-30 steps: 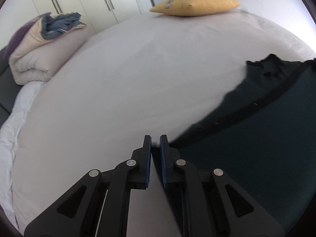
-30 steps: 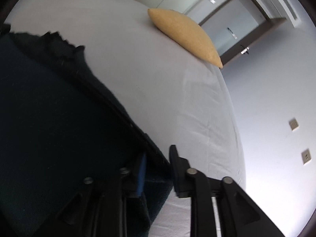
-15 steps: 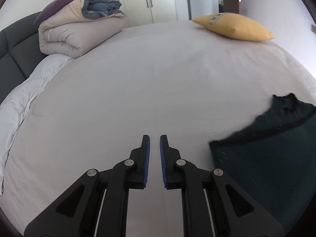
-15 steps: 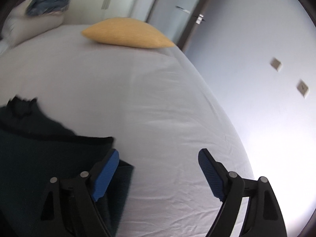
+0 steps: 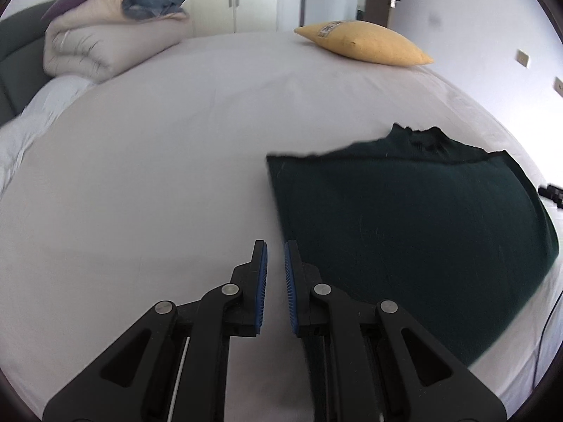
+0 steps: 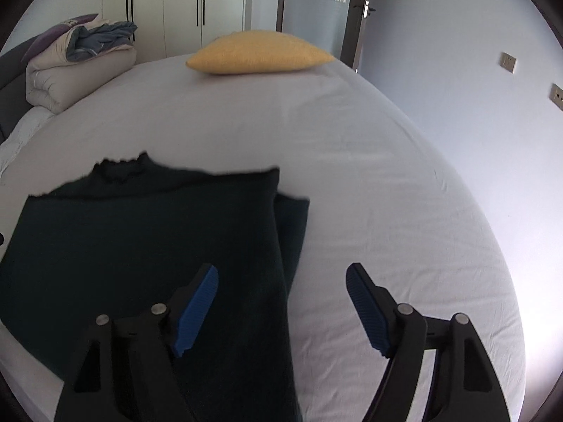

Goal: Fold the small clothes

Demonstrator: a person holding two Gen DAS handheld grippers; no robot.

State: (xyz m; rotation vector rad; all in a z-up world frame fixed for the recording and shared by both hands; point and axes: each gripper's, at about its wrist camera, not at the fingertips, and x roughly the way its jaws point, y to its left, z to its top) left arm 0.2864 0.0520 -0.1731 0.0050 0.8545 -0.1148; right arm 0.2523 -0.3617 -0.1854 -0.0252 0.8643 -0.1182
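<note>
Lying flat on the white bed sheet (image 6: 369, 183), the dark green garment (image 6: 140, 246) was the landmark for everything else. It rested on the near part of the bed, with its frilled collar (image 6: 123, 168) pointing toward the yellow pillow (image 6: 260, 52) far behind it. Its right edge was doubled, a narrow strip showing from under the top layer.

The right gripper (image 6: 281, 281) hung over that doubled edge. Its jaws had just been opening and then closing a little, and they stood wide, holding nothing; the cloth lay below them, not pinched between the pads. The left gripper (image 5: 275, 260) was just beside the garment's left edge, over bare sheet, its jaws nearly together with only a thin gap and nothing held.

From here, I judged several risks. A grab at the doubled right edge could catch only the upper layer, so the hidden strip would slide out and spoil the fold. A deep pinch on either side could also take the bed sheet together with the knit and drag it. If the two grippers lifted unevenly, the soft fabric could skew, and the collar side would no longer line up. The folded duvet (image 5: 105, 45), well away beyond the garment, posed no danger.
</note>
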